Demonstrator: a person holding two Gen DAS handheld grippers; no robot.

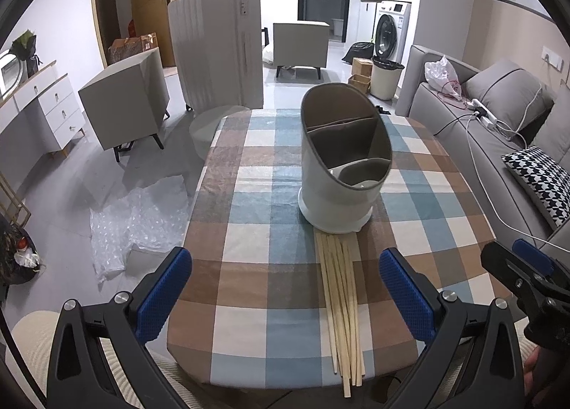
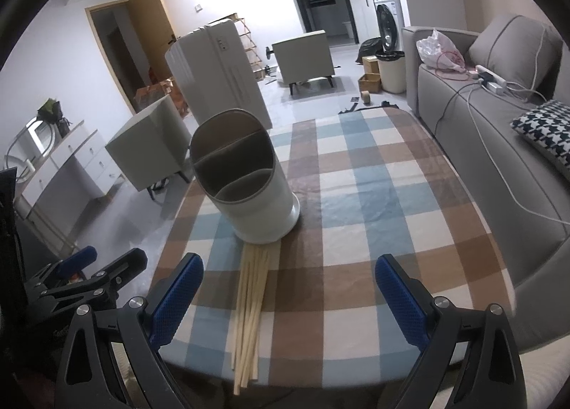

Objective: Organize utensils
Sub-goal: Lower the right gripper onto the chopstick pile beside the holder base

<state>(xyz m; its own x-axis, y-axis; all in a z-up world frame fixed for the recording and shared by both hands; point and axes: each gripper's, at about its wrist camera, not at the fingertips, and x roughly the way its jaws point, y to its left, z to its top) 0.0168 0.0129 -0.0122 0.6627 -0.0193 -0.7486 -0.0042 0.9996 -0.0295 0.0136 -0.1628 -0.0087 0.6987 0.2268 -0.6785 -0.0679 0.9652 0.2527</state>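
Chopsticks [image 1: 340, 305] far tips hidden behind holder [image 1: 343, 163] | both hand-held grippers [image 1: 285, 296] [image 2: 286, 296] spread, empty

pale wooden chopsticks [image 1: 340, 305], a smooth glossy plastic holder [image 1: 342, 163], checked cloth on the table [image 1: 249, 195].

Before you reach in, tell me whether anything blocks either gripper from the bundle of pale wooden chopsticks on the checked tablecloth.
Nothing visible blocks them. The pale wooden chopsticks lie bare on the checked tablecloth, ahead of the open left gripper and open right gripper. The white divided utensil holder stands just beyond their far ends.
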